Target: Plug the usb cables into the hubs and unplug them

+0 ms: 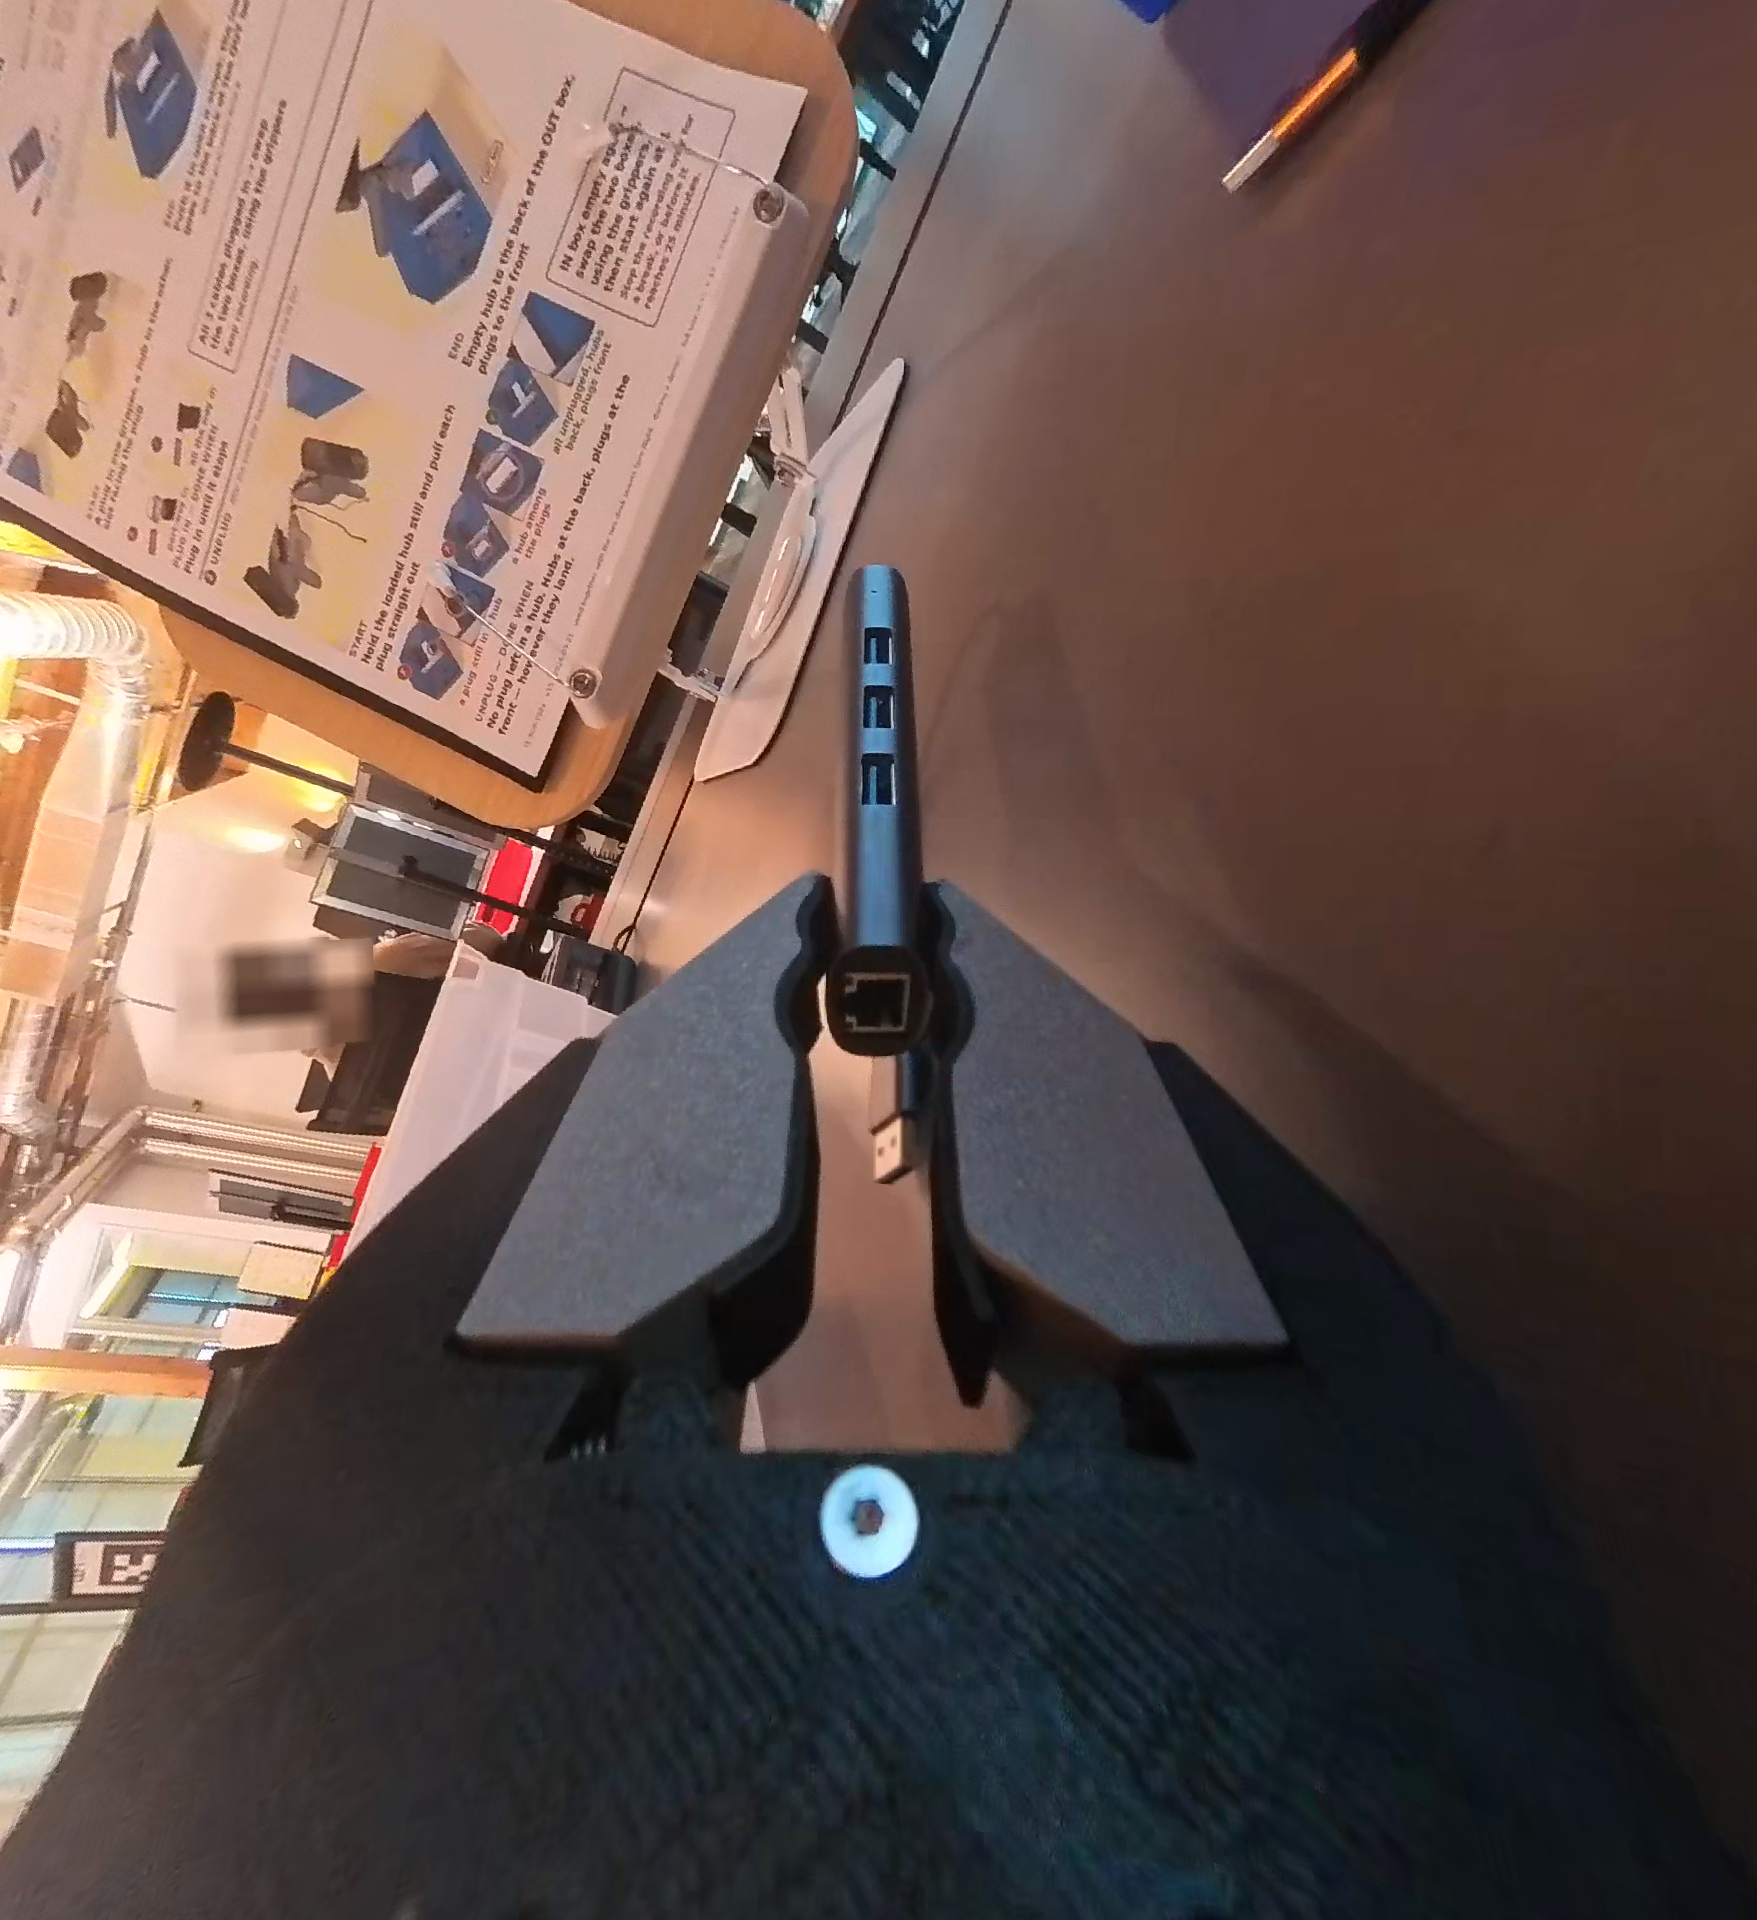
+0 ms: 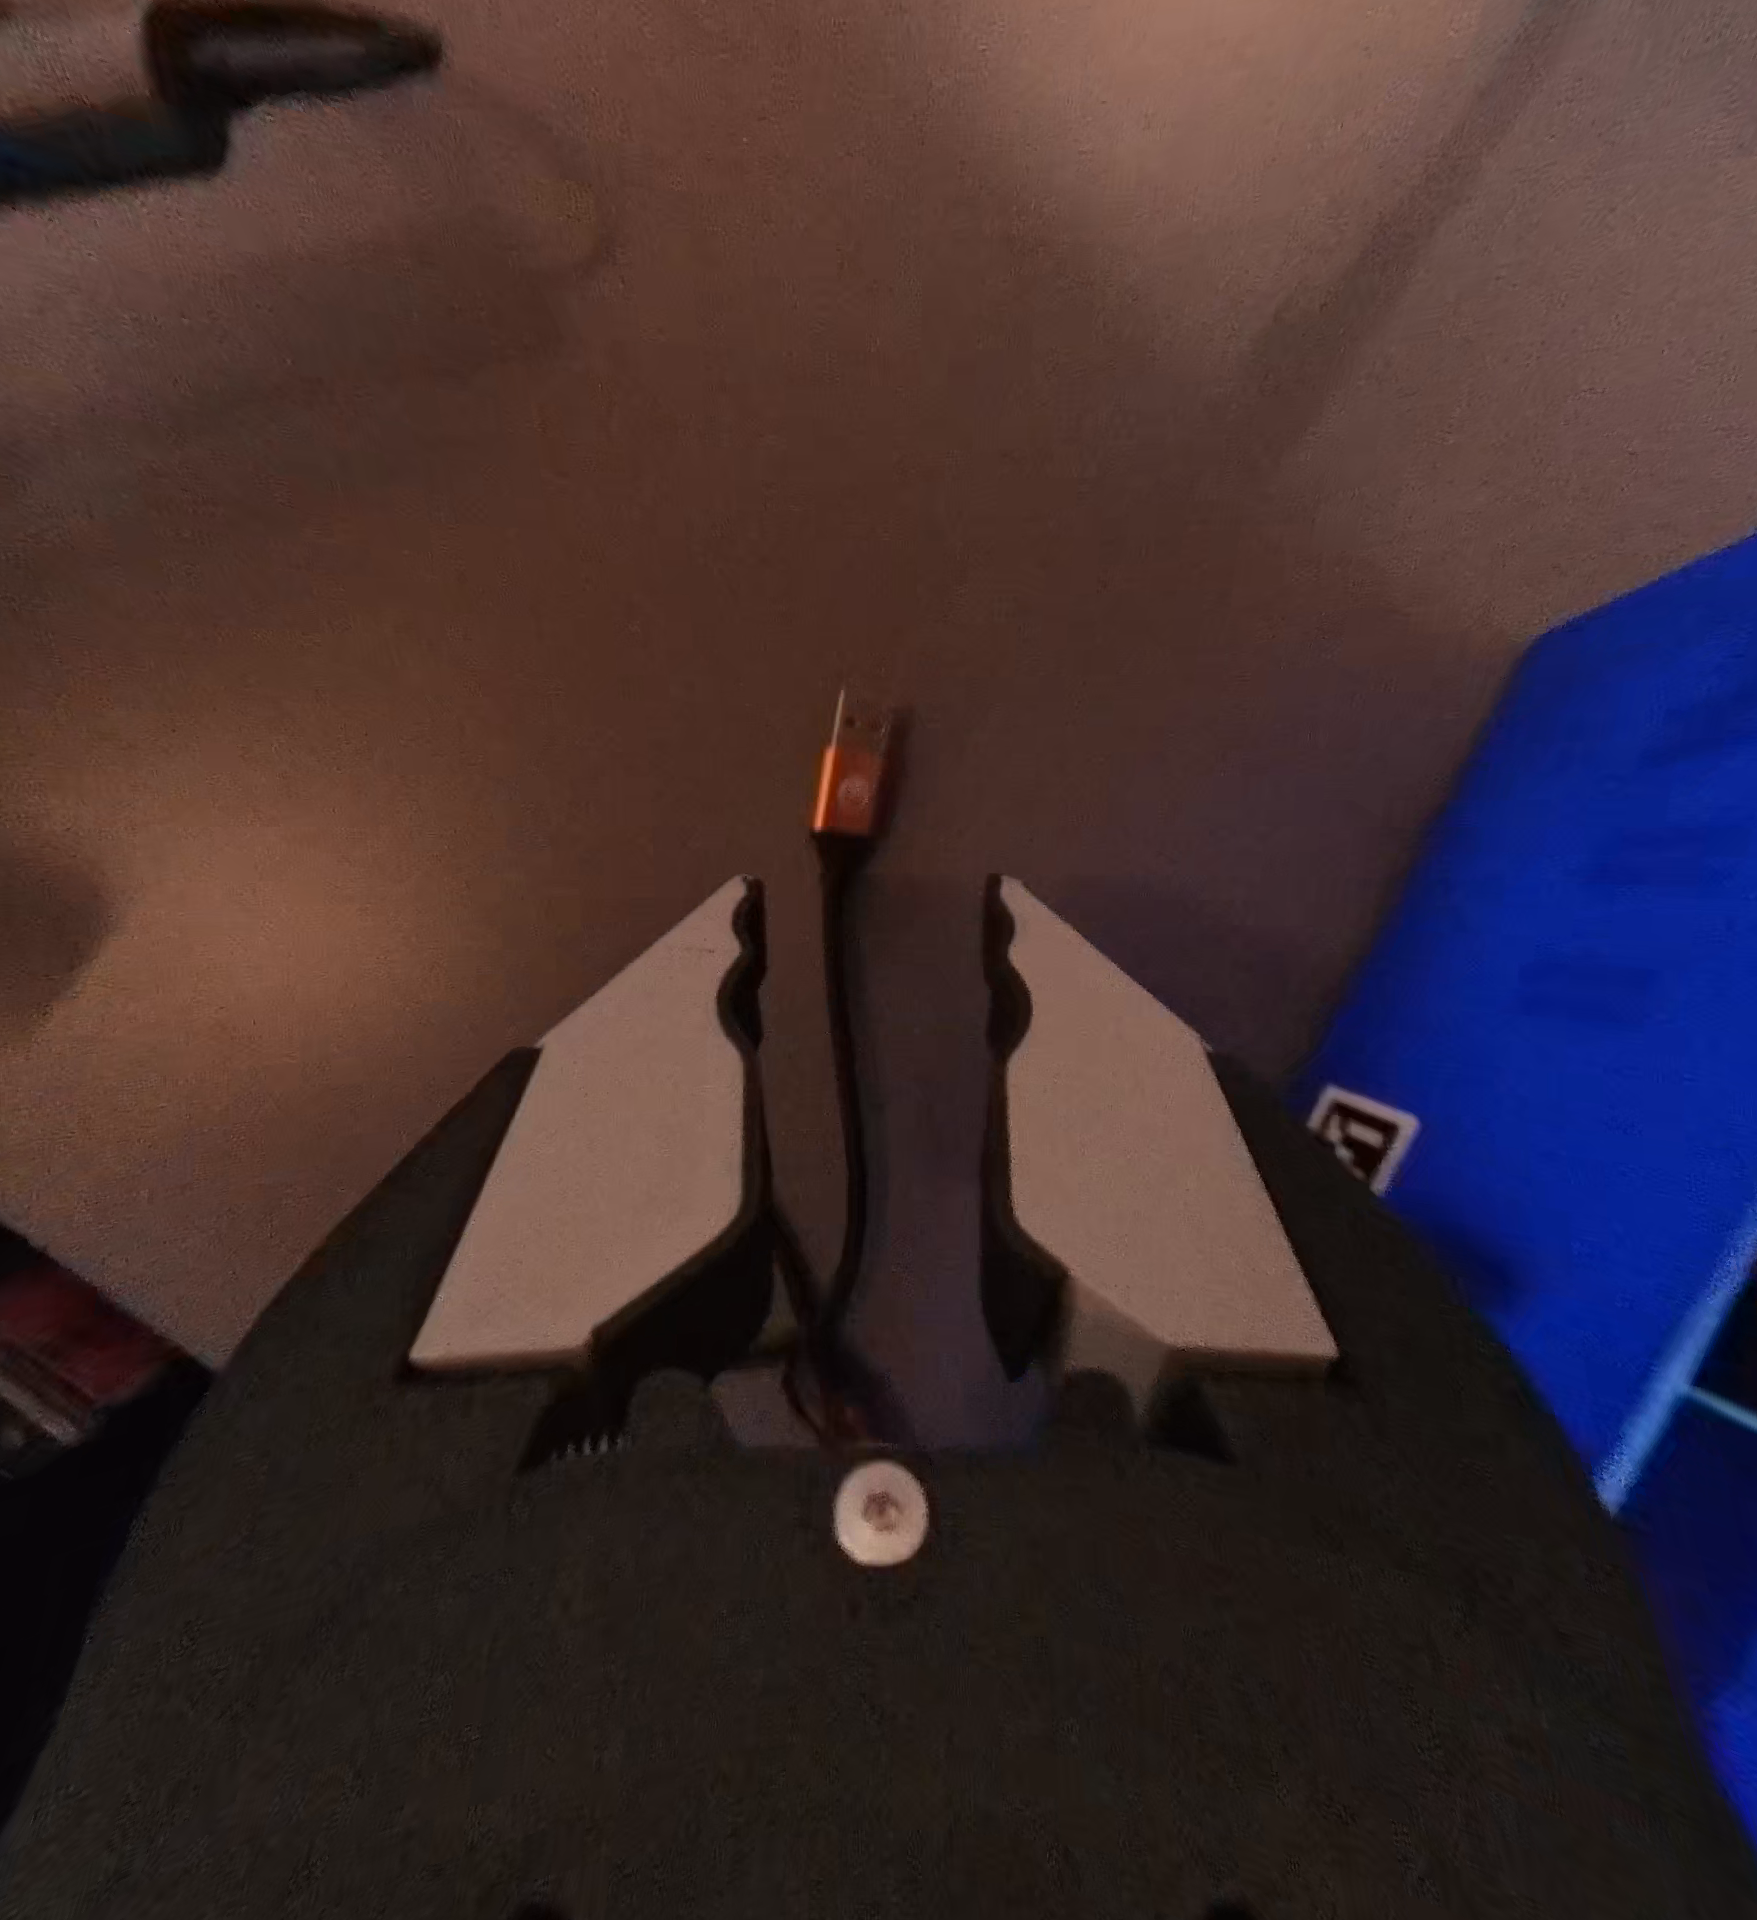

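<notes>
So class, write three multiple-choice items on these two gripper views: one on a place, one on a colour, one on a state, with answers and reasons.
1. Where is the grey hub?
A. in the blue box
B. clamped in the left gripper
C. lying on the table

2. What colour is the USB plug's shell?
A. orange
B. green
C. white

3. How is the right gripper?
A. shut on the plug
B. shut on the hub
C. open, the cable running between its fingers

Answers: B, fingers pinch the hub's end; A, orange casing behind the metal tip; C, a clear gap between the tips.
</notes>
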A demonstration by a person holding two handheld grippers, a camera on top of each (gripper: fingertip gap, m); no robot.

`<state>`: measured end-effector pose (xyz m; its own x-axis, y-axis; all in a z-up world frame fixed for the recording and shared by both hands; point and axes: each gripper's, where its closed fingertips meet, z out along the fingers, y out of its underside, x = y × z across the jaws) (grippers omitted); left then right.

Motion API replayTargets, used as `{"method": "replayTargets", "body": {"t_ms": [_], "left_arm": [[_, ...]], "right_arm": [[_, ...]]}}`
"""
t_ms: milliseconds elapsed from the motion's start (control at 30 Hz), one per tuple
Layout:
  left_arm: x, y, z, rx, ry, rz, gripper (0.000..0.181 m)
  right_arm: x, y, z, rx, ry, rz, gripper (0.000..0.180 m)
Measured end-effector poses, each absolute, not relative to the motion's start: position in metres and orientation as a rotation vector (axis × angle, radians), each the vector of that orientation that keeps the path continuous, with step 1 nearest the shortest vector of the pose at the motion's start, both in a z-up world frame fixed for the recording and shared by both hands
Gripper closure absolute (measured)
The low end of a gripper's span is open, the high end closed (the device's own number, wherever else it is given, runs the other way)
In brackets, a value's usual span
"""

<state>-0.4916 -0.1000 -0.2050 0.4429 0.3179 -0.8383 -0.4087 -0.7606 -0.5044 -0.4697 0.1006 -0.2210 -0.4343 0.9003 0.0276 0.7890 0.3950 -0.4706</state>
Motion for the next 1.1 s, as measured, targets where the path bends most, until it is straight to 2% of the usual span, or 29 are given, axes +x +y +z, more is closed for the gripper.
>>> {"method": "replayTargets", "body": {"t_ms": [67,233,333,367,500,733,867,1100], "left_arm": [[-0.492,-0.1,-0.205,-2.015,0.074,1.366,0.167],[-0.492,-0.1,-0.206,-2.019,0.072,1.359,0.167],[-0.492,-0.099,-0.206,-2.019,0.074,1.356,0.167],[-0.492,-0.099,-0.206,-2.019,0.075,1.357,0.167],[-0.492,-0.099,-0.204,-2.011,0.071,1.357,0.167],[-0.485,-0.092,-0.193,-1.94,0.228,1.545,0.168],[-0.478,-0.084,-0.198,-1.931,0.393,1.672,0.167],[-0.472,-0.081,-0.189,-1.87,0.388,1.648,0.167]], "right_arm": [[-0.477,0.093,-0.23,-1.626,-2.349,0.717,0.132],[-0.484,0.103,-0.245,-1.689,-2.249,0.734,0.134],[-0.483,0.101,-0.245,-1.621,-2.227,0.752,0.146],[-0.481,0.095,-0.245,-1.583,-2.244,0.778,0.166],[-0.472,0.071,-0.242,-1.306,-2.329,0.837,0.166],[-0.421,0.015,-0.195,-0.426,-2.307,1.13,0.167],[-0.41,0.008,-0.188,-0.389,-2.331,1.316,0.167],[-0.412,0.002,-0.19,-0.377,-2.344,1.366,0.167]]}}
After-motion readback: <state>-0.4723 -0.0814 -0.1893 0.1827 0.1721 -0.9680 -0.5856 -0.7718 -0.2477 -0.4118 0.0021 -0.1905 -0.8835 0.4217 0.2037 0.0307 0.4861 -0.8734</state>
